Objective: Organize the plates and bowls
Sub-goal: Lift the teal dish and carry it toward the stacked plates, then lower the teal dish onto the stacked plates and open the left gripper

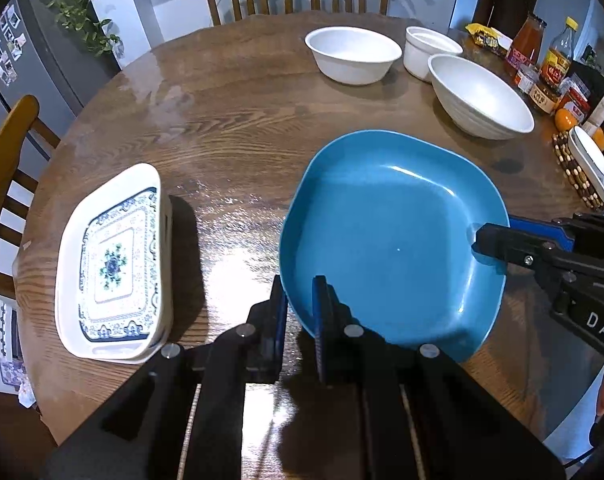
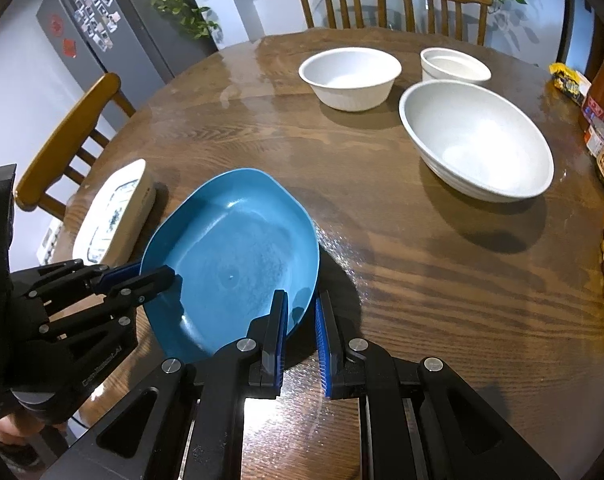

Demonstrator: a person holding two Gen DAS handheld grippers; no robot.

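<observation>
A round wooden table (image 1: 229,120) is seen to bear all items. On its near middle a blue plate (image 1: 390,240) is held by both grippers; it is roughly square with rounded corners, so no clear long axis can be stated. The plate is tilted, its hollow facing up and toward the cameras, with a dark shadow on the table under its near right edge in the right wrist view.

At the far right, a large white bowl (image 2: 478,140) stands upright, with a medium white bowl (image 2: 350,78) to its far left and a small white bowl (image 2: 454,65) behind it, all near one another.

At the near left edge a patterned rectangular dish (image 1: 113,264) lies flat, its long axis running near to far, well apart from the blue plate.

The left gripper (image 1: 299,300) is clamped on the plate's near left rim, one finger inside and one outside. The right gripper (image 2: 302,308) is clamped on the near right rim in the same way.
</observation>
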